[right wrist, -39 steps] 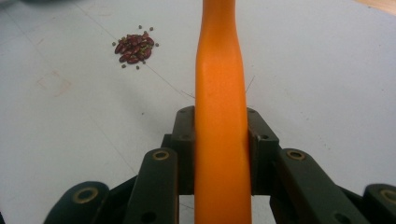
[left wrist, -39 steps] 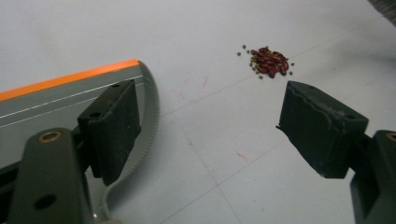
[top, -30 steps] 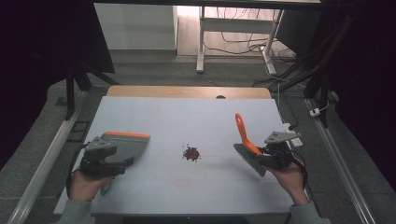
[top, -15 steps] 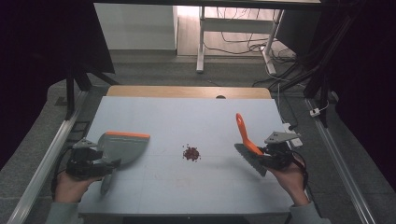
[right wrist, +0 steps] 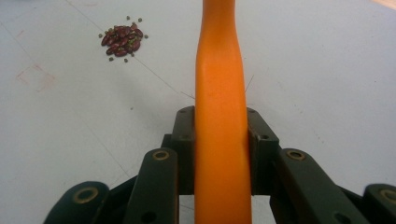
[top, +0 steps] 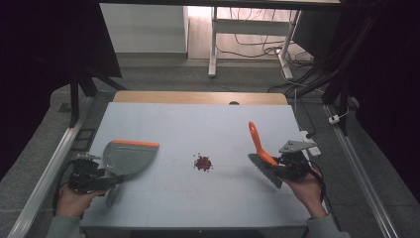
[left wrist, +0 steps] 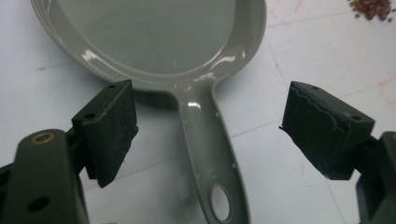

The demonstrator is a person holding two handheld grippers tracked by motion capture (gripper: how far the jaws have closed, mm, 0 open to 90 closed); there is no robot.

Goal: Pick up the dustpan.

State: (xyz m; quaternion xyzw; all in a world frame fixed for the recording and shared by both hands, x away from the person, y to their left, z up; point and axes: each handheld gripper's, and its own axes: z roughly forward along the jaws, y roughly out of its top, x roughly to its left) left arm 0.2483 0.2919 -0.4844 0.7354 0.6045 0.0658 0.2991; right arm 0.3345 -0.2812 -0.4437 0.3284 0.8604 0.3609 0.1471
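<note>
On the table (top: 198,208) lie one grey dustpan (top: 126,156) with an orange lip and one small heap of red beans (top: 202,162), and one orange-handled brush (top: 261,151) is held above it. The left hand-held gripper (left wrist: 210,135) has just been opening; its jaws stand spread on either side of the dustpan's handle, not touching it. The right hand-held gripper (right wrist: 219,140) is pinched on the brush's handle, right of the beans.

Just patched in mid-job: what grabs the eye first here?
The orange-handled brush, clamped in the right gripper at the table's right. Then the small pile of dark red beans at mid-table. At left, the grey dustpan lies flat, its handle between the open left gripper pads, untouched.
</note>
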